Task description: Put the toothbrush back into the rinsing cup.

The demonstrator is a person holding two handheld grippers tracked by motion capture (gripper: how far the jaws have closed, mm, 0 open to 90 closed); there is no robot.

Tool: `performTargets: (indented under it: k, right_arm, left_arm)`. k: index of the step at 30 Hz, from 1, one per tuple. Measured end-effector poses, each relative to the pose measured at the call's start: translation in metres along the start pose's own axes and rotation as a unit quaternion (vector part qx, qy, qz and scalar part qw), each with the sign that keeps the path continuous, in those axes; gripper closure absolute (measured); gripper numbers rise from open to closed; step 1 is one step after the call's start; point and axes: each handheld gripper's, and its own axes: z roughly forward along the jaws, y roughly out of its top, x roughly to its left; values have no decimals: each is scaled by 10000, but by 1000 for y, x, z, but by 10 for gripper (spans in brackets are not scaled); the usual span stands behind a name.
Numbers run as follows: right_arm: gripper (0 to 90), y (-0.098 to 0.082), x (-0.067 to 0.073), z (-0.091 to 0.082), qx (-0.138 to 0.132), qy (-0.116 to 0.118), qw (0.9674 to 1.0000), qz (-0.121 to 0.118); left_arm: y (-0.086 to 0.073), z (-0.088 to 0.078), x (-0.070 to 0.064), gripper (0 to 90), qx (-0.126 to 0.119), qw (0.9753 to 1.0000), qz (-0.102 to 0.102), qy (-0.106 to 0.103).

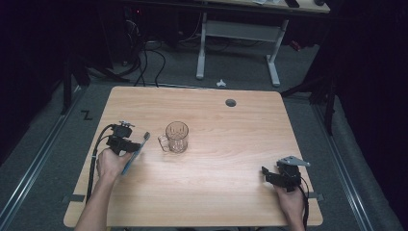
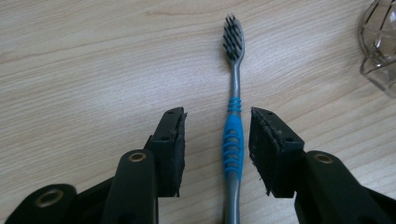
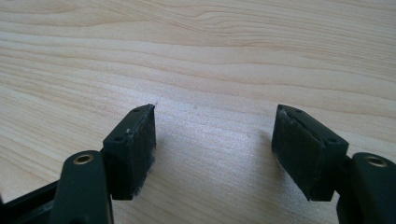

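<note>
left gripper (image 2: 217, 140): jaws spread, straddling the blue grip, neither pad touching | toothbrush (image 2: 233, 140): flat on bench (image 1: 216, 192), frame centre, bristles toward top | glass mug (image 1: 176, 137): mid-bench, right of brush | right gripper (image 3: 212, 140): jaws wide apart over bare wood, lower right of the high view

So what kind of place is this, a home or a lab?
Most likely a lab or recording room: a bare wooden table on grey carpet, dark surroundings, cables trailing on the floor behind, and a second desk frame at the back.
</note>
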Motion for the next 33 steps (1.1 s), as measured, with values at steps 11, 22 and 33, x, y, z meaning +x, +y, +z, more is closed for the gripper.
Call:
performTargets:
  k: [11, 22, 33]
  right_arm:
    - [310, 0, 0, 0, 2, -1, 10000, -10]
    - [307, 0, 0, 0, 3, -4, 10000, -15]
    - [306, 0, 0, 0, 3, -3, 10000, -12]
  left_arm:
    - [1, 13, -3, 625, 68, 9999, 52, -64]
    - [1, 19, -1, 748, 152, 9998, 0, -133]
    - [1, 19, -1, 794, 154, 9998, -35, -126]
